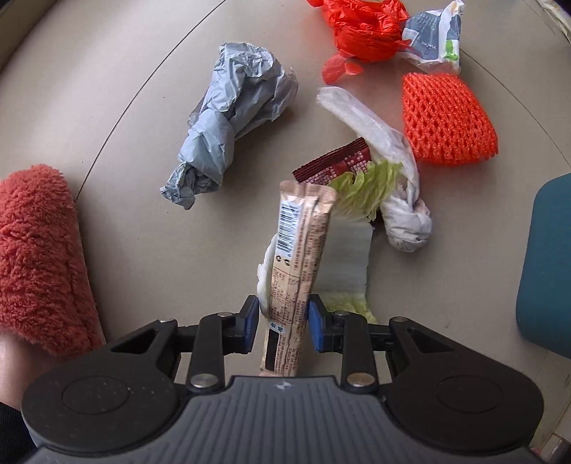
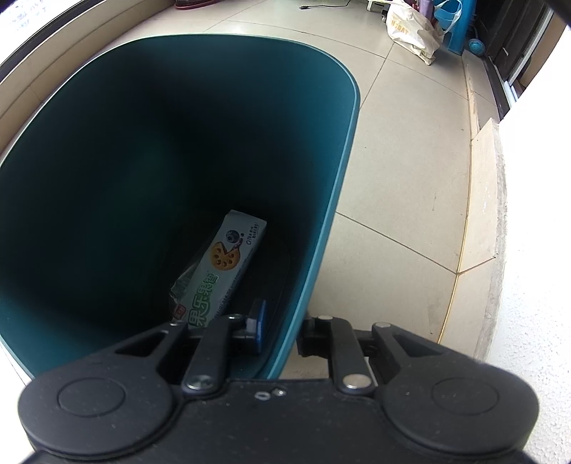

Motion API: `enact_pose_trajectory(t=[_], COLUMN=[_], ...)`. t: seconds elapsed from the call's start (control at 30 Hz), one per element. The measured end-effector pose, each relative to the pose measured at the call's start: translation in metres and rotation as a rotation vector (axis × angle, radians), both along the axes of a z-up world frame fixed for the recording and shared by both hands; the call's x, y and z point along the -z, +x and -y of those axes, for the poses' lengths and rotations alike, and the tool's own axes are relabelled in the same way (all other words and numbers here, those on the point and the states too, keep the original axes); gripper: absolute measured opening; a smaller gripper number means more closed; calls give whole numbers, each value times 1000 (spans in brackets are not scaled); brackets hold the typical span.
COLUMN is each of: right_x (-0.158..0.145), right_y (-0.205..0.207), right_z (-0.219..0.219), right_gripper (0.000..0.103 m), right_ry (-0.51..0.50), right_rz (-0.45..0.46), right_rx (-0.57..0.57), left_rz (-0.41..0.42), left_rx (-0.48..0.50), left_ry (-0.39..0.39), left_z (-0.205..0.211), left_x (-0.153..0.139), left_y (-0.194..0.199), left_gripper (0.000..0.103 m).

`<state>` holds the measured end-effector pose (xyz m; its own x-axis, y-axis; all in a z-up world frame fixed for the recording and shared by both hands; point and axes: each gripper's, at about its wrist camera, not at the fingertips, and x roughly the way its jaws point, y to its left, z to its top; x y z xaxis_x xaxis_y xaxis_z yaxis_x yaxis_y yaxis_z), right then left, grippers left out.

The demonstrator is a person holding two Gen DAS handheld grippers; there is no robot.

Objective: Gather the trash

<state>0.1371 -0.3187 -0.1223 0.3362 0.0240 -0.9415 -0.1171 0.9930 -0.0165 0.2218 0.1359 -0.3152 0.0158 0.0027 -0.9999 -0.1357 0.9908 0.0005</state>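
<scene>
Between the blue pads of the left gripper (image 1: 283, 323) stands a long beige foil snack wrapper (image 1: 301, 257), pinched near its lower end, its length along the fingers, while the right gripper (image 2: 282, 330) clamps the teal plastic bin's rim (image 2: 321, 228) nearby.

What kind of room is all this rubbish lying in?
Probably a home, perhaps a tiled balcony or entry area. The beige tiled floor holds household scraps like a cabbage leaf, a teal waste bin stands on it, and a shopping bag leans by the far wall.
</scene>
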Motion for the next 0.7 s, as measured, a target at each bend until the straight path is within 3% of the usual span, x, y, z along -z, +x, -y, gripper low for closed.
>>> enact_pose_trajectory(t=[0.3, 0.5, 0.63, 0.7], right_x=[-1, -1, 0, 0], right_y=[-1, -1, -1, -1], right_z=[0, -1, -1, -1], right_gripper=[17, 17, 17, 17], right_ry=[0, 0, 1, 0], right_rz=[0, 0, 0, 0], right_rx=[1, 1, 3, 3], left_rz=[19, -15, -2, 17], left_rx=[-57, -137, -161, -182], left_ry=[-9, -51, -38, -70], left_z=[-25, -14, -10, -10], left_x=[-17, -11, -16, -22], left_y=[17, 11, 8, 10], left_gripper=[32, 32, 32, 32])
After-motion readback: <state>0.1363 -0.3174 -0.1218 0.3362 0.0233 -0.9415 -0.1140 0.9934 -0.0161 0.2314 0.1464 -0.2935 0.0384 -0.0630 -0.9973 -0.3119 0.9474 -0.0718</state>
